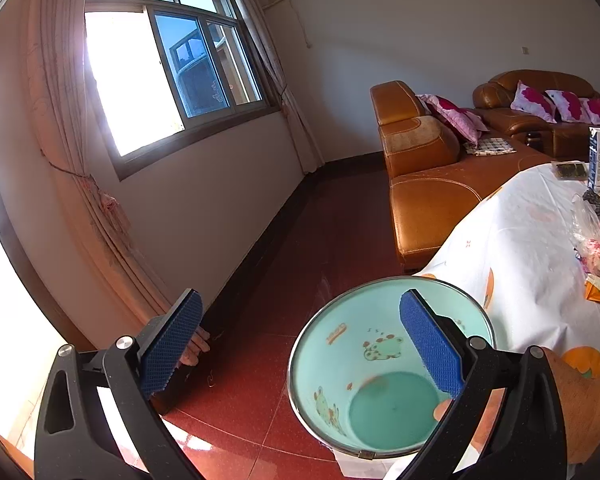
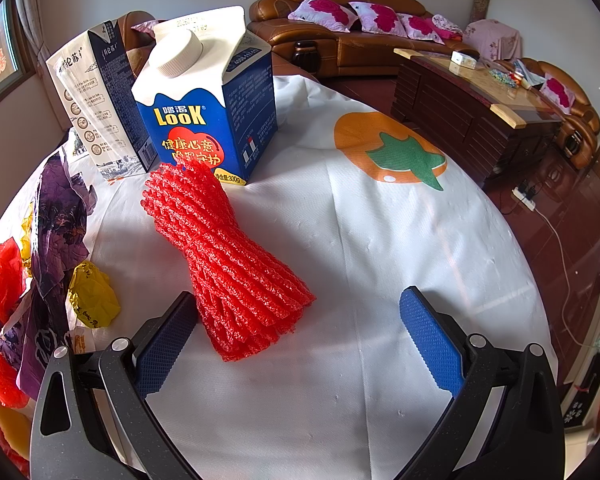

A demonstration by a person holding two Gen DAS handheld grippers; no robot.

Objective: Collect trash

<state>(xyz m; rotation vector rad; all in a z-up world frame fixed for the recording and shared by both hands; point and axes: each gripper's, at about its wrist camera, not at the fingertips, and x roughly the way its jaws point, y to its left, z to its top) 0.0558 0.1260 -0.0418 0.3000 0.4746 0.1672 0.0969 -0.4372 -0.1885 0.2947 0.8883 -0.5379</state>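
Note:
In the right wrist view a red foam net sleeve (image 2: 228, 256) lies on the white tablecloth (image 2: 380, 248). My right gripper (image 2: 300, 312) is open around its near end, with the left finger beside the net. Behind the net stand a blue "LOOK" carton (image 2: 212, 112) and a white-and-navy carton (image 2: 96, 100). Crumpled red, purple and yellow wrappers (image 2: 60, 248) lie at the left. My left gripper (image 1: 300, 320) is open and holds nothing. It hangs above a pale blue bin (image 1: 340, 344) with a metal rim that stands on the red floor by the table (image 1: 532, 248).
A brown leather sofa (image 1: 428, 184) with pink cushions lies beyond the table. A dark wooden coffee table (image 2: 472, 112) stands to the right, with a power strip and cable (image 2: 528, 196) on the floor. A wall with a window (image 1: 172, 68) is at the left. Part of a person's limb (image 1: 580, 400) shows beside the bin.

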